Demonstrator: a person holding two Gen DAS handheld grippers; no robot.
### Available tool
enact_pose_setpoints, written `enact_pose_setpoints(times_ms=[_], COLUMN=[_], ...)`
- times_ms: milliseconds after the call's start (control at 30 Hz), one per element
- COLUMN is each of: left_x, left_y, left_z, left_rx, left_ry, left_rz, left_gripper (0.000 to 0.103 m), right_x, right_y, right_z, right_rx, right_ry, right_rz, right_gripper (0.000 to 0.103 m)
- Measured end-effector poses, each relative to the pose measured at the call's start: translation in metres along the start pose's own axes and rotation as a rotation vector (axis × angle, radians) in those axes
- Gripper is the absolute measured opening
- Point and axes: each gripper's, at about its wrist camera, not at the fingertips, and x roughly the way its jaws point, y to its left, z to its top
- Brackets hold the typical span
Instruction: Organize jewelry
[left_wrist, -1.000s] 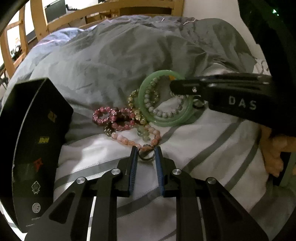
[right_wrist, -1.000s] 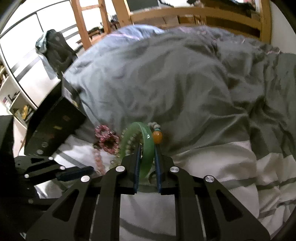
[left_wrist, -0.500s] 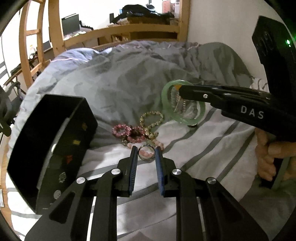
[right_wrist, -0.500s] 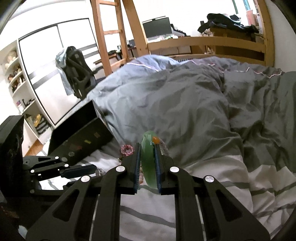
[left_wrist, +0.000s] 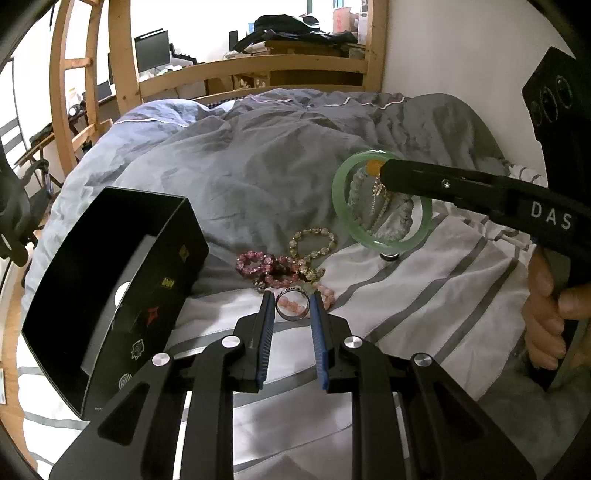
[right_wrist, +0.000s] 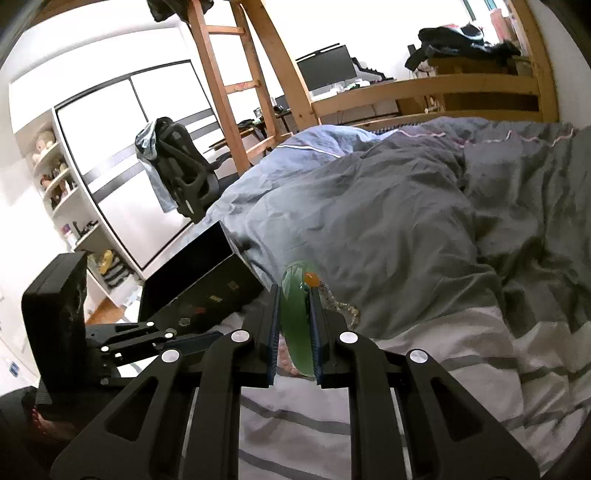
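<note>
My left gripper (left_wrist: 291, 306) is shut on a silver ring (left_wrist: 292, 304) and holds it above the bed. My right gripper (right_wrist: 294, 306) is shut on a green jade bangle (right_wrist: 295, 317), with a bead bracelet and orange bead (right_wrist: 311, 279) hanging from it; the bangle also shows in the left wrist view (left_wrist: 345, 218), lifted above the sheet. Pink bead bracelets (left_wrist: 266, 267) and a yellowish bead bracelet (left_wrist: 314, 240) lie on the striped sheet (left_wrist: 424, 295). An open black box (left_wrist: 110, 280) stands at the left, tilted toward me.
A grey duvet (left_wrist: 258, 166) is bunched behind the jewelry. A small dark ring (left_wrist: 389, 256) lies under the bangle. A wooden bed frame (left_wrist: 258, 70) and ladder stand at the back. A hand (left_wrist: 546, 317) holds the right gripper.
Both grippers have risen from the pile. The right one lifted the green bangle and a bead bracelet off the sheet; the left one lifted the silver ring.
</note>
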Motion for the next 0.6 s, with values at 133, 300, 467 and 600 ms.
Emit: enact_pose_setpoints(times_ms=[133, 300, 467, 600], left_x=[0.000, 0.000, 0.001, 0.001], left_y=[0.000, 0.000, 0.000, 0.000], left_z=[0.000, 0.000, 0.000, 0.001], left_rx=[0.001, 0.001, 0.001, 0.001], left_ry=[-0.001, -0.001, -0.002, -0.001], left_rz=[0.000, 0.001, 0.003, 0.003], left_gripper=[0.019, 0.019, 0.019, 0.019], right_x=[-0.001, 0.005, 0.003, 0.006], right_y=[-0.003, -0.004, -0.008, -0.012], right_z=[0.000, -0.001, -0.001, -0.002], right_rx=[0.016, 0.014, 0.034, 0.043], right_ry=[0.004, 0.031, 0.027, 0.048], right_rz=[0.015, -0.003, -0.011, -0.039], right_gripper=[0.015, 0.016, 0.017, 0.037])
